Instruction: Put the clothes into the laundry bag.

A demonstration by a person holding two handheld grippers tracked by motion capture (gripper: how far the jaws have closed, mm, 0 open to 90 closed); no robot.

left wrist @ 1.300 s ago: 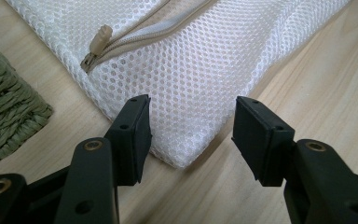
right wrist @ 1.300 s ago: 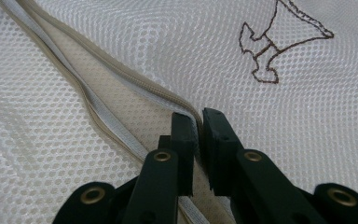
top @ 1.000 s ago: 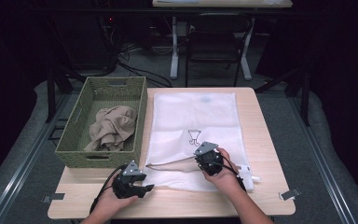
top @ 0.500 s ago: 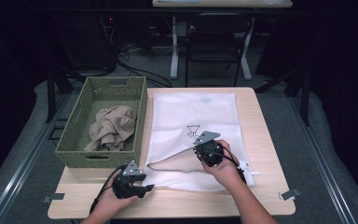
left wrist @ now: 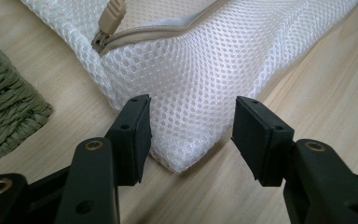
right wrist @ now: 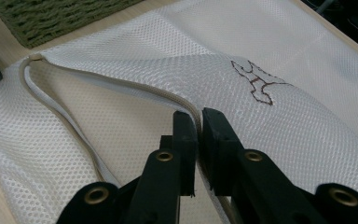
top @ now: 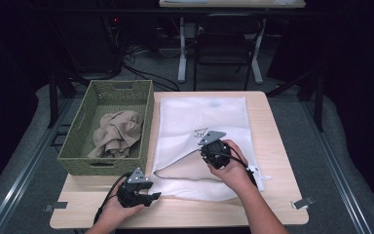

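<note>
Right gripper (right wrist: pixel 196 122): jaws closed on the upper zipper edge of the white mesh laundry bag (right wrist: pixel 270 140), the beige zipper tape (right wrist: pixel 121 86) pinched between the pads and held lifted, so that the mouth of the bag gapes toward the basket side. Left gripper (left wrist: pixel 191 135): jaws parted, the near corner of the bag lying between the pads but not pressed by either; the zipper pull (left wrist: pixel 109 21) is seen just beyond that corner. In the high view the bag (top: pixel 214 117) is spread flat over the middle of the wooden table (top: pixel 272 204), with the right gripper (top: pixel 213 150) raised above its front half and the left gripper (top: pixel 143 192) low at the front left corner. The green woven basket (top: pixel 83 146) stands just beside the bag on its left, a crumpled tan garment (top: pixel 117 134) inside it. Step judged to be in hand: opening the bag to receive the garment. For this to go well, the lower layer should be pinned at the corner by the left jaws while the upper edge is lifted, otherwise both layers are likely to rise together. Whether the pinch takes the top layer alone cannot be fully confirmed, as the pads hide the fold. The lift is best kept slow and straight up, with the opening turned toward the basket.
</note>
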